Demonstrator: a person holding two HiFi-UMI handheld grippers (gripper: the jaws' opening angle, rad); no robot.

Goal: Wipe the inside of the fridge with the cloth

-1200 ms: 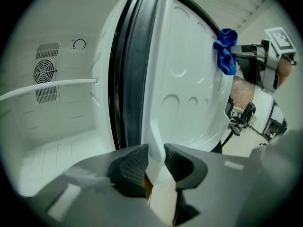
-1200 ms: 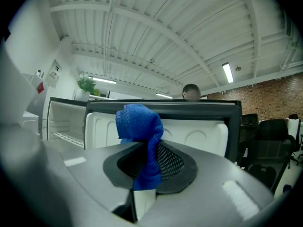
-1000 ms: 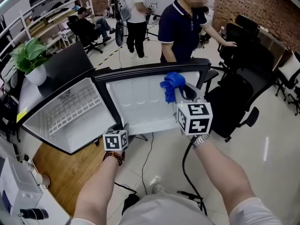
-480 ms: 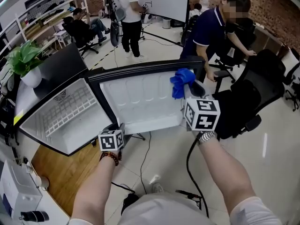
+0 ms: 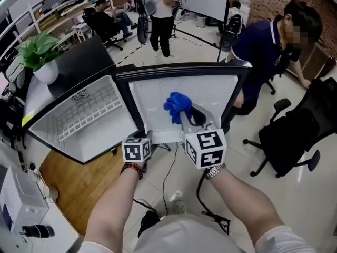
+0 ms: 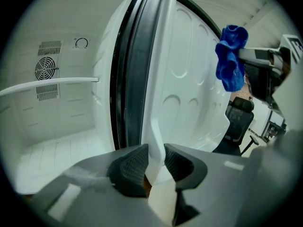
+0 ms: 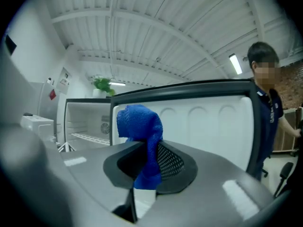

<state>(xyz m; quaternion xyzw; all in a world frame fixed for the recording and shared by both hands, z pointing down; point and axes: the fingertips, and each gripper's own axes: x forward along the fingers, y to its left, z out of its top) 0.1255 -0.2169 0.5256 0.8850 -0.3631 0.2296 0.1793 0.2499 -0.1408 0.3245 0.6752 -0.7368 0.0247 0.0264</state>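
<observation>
Clamping left tongs [image 6: 154,162] onto the near edge of the open fridge door [image 5: 152,101], pads pressing both faces. Pinching the blue cloth [image 7: 139,124] in right tongs [image 7: 149,163], letting its bunched top stick up above them. Holding cloth just in front of the door's inner panel, contact unclear. Seeing fridge [image 5: 87,121] cavity left of door.
</observation>
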